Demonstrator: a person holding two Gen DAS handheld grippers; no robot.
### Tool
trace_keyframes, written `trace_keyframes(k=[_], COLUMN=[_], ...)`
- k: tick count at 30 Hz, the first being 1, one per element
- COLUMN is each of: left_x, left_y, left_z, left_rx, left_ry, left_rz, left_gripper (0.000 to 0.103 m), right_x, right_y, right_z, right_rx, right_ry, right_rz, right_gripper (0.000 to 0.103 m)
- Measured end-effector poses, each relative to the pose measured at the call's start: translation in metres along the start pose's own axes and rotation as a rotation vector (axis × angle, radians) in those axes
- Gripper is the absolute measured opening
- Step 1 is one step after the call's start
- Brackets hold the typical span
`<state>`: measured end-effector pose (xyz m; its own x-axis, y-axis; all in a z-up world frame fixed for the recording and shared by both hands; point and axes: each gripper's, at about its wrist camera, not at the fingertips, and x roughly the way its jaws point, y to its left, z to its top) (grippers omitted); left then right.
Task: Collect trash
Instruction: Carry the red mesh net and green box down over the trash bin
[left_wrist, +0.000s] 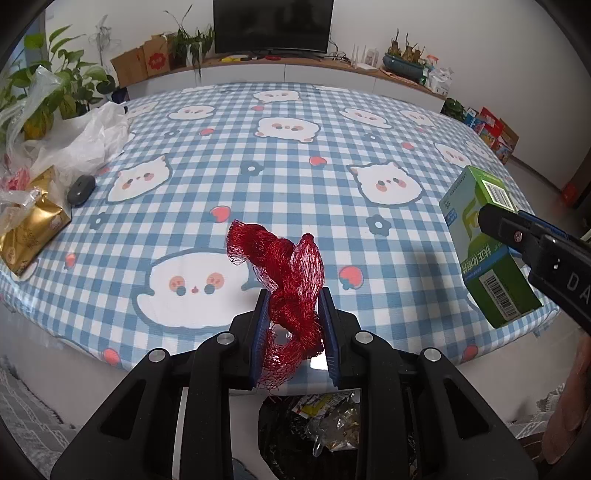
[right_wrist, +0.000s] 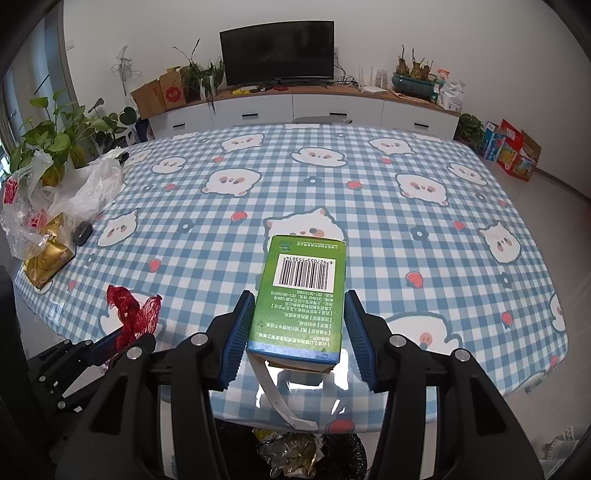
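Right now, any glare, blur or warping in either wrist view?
Left wrist: sharp, strong fisheye bowing of the table, dark corners, small glare patch under the red net. Right wrist: sharp too, barcode on the green box readable, glare on the tablecloth beneath it, same bowing.

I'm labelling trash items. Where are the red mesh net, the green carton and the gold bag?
red mesh net (left_wrist: 291, 280), left wrist view, bunched middle
green carton (right_wrist: 303, 295), right wrist view, printed face
gold bag (left_wrist: 31, 225), left wrist view, shiny front
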<state>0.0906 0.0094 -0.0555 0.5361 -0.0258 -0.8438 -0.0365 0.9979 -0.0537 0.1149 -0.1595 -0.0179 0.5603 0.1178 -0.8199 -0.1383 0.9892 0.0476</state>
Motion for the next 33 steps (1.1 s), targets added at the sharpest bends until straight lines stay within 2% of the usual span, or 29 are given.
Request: trace_keyframes(k=[12,25,33], left_x=[-0.029,-0.049,-0.051], left_y=[-0.001,0.026,0.022], left_z=[-0.027,-0.100,-0.136], left_rx=[-0.002,-0.048,-0.049], left_ry=[-0.015,0.018,0.045], left_rz=[-0.004,-0.013,-0.020], left_gripper=[0.026,0.026,0.026], right_x=[-0.028,-0.046,-0.040], right_y=[0.002,0.007,0.010], right_z=[-0.040,-0.095,-0.133], right_rx=[0.002,-0.024,-0.032], right_ry=[0.007,0.013,0.055], right_rz=[0.021,0.038,0.044], right_gripper=[0.048,0.048,0.048])
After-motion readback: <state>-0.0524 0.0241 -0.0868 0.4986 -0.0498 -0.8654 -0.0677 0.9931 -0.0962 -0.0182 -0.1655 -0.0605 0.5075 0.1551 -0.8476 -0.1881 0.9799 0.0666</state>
